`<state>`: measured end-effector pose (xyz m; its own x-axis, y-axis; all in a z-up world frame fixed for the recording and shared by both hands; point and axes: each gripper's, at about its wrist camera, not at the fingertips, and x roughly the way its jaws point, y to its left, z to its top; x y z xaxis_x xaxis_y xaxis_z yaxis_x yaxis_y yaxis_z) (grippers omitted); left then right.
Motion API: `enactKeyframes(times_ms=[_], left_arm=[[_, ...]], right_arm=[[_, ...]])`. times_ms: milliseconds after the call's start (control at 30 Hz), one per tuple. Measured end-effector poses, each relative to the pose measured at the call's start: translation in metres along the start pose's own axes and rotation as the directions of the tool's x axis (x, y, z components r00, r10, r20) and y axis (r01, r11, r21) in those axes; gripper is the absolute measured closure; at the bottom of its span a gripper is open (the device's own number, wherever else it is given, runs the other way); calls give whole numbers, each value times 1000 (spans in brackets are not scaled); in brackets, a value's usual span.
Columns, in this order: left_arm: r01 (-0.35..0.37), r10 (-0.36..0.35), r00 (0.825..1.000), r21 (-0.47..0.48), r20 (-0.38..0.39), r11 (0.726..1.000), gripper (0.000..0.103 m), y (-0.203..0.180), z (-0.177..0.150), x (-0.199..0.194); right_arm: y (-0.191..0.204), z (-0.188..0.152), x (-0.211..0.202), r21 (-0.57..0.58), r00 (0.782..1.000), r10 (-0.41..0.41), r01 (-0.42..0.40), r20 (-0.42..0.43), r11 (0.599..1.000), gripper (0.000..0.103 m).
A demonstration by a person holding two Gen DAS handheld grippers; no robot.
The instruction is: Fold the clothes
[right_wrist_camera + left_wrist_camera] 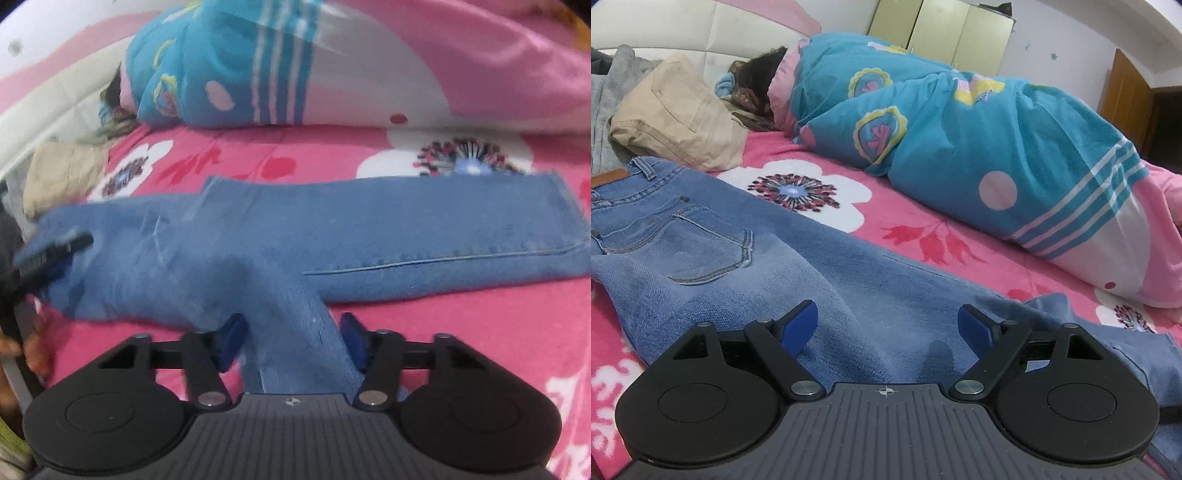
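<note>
The jeans lie spread on the bed, waist and back pocket plain only in the left view, where the left claw hovers wide open over the denim. Only the right view shows a trouser leg pinched in the right claw and the far hem; tan trousers lie beyond

The jeans lie flat on the bed; folded trousers sit beyond them at far left, a bundled quilt far right.
</note>
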<state>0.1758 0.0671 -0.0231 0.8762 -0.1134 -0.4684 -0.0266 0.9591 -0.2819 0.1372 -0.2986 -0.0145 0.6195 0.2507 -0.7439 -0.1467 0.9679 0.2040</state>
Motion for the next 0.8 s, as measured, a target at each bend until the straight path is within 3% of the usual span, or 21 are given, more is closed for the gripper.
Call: enactKeyframes(times_ms=[100, 200, 300, 433, 533, 567, 633, 700, 800], left_arm=[[6, -6, 1000, -10, -3, 1000, 19, 2, 1, 0], [8, -8, 1000, -13, -7, 1000, 19, 3, 2, 0], [9, -9, 1000, -25, -5, 1000, 19, 4, 2, -2], [12, -12, 1000, -60, 2, 998, 19, 9, 3, -5], [13, -12, 1000, -97, 11, 995, 19, 13, 3, -7], [13, -12, 1000, -106, 14, 994, 19, 14, 2, -8], [13, -11, 1000, -115, 18, 993, 19, 16, 2, -8], [11, -8, 1000, -113, 22, 993, 19, 16, 1, -8], [2, 0, 1000, -106, 21, 994, 19, 14, 1, -7]], right_arm=[[8, -7, -15, 20, 1000, -21, 21, 19, 1000, 94], [22, -15, -38, 24, 998, 43, -44, 48, 999, 98], [48, -30, -63, -34, 983, 174, -173, 55, 984, 98], [89, -57, -76, -167, 942, 335, -332, -11, 928, 98], [122, -79, -79, -274, 899, 428, -436, -91, 857, 98], [133, -86, -77, -307, 891, 435, -452, -128, 837, 95], [145, -93, -73, -366, 904, 397, -428, -160, 826, 91], [144, -91, -76, -375, 904, 396, -426, -159, 823, 77], [122, -82, -92, -296, 876, 469, -480, -112, 826, 62]])
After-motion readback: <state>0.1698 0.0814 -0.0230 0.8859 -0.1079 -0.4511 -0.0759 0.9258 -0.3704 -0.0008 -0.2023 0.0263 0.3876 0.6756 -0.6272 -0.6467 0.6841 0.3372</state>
